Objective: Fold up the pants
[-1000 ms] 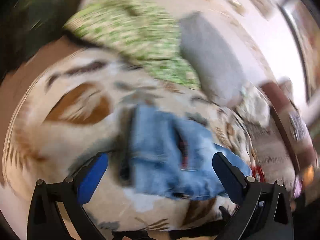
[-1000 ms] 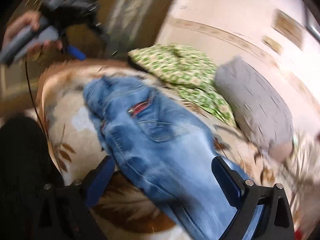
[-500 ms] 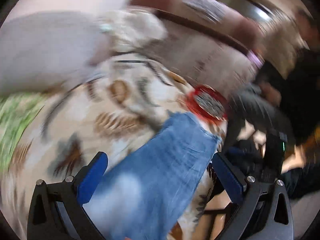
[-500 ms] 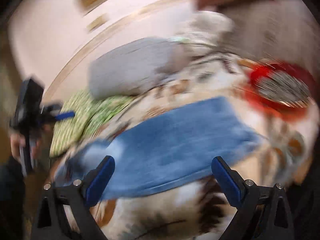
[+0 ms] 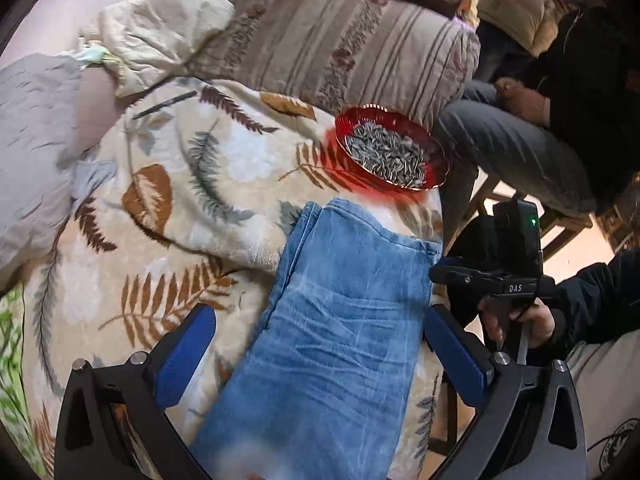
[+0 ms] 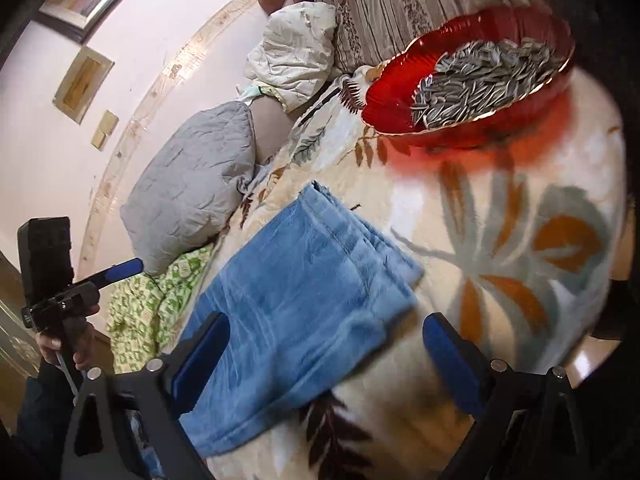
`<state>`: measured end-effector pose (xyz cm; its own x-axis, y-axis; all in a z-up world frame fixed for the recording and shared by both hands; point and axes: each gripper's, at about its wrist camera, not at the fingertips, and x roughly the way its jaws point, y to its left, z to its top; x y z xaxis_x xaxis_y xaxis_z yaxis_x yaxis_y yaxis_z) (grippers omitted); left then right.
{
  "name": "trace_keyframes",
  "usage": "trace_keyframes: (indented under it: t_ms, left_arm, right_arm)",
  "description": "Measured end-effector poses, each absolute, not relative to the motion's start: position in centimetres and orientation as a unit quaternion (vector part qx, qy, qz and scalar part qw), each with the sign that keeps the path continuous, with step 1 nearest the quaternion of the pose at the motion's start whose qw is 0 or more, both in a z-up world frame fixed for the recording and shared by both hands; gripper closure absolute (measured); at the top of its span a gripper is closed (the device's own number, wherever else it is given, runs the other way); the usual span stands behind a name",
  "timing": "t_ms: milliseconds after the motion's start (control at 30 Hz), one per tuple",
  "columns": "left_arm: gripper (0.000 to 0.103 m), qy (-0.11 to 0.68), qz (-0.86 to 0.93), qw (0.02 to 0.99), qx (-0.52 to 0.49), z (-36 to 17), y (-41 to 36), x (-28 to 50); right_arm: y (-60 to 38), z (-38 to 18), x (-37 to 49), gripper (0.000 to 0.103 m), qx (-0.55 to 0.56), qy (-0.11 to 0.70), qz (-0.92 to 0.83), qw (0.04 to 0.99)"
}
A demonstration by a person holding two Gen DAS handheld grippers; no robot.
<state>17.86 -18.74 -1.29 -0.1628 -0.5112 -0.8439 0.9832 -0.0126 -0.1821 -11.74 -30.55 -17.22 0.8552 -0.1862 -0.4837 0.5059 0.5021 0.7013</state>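
The jeans [image 5: 340,344] are laid lengthwise, legs doubled together, on the leaf-patterned blanket [image 5: 168,208], hems near a red glass dish [image 6: 472,80] filled with sunflower seeds [image 6: 480,76]. The denim is judged soft but weighty, likely to sag unless gripped at the stitched hem corners. The left gripper [image 5: 316,356] and right gripper [image 6: 328,364] are both held spread wide, nothing grasped.

Faded denim pants [image 5: 340,344], fleecy blanket [image 5: 168,184], glossy glass bowl [image 6: 400,92]
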Motion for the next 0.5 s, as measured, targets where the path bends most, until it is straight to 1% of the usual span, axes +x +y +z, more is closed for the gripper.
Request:
trace_keyframes:
  t_ms: [100,267,333,500]
  left_arm:
    - [0.000,0.418,-0.656,0.551,0.303,-1.6,-21.5,18.1]
    - [0.000,0.453,-0.667,0.513,0.295,-2.6,-27.6,18.3]
    - [0.000,0.459,-0.670,0.499,0.303,-3.6,-30.2,17.9]
    - [0.000,0.469,-0.652,0.463,0.374,-8.4,-34.9,16.5]
  right_arm:
    - [-31.6,-17.7,-11.3,0.005,0.468,0.154,-0.195,0.848]
    - [-32.3,-18.1,-10.8,0.003,0.481,0.140,-0.186,0.845]
    - [-32.0,-18.0,-10.7,0.003,0.472,0.140,-0.192,0.849]
    - [-31.6,-17.9,-10.4,0.003,0.461,0.142,-0.196,0.854]
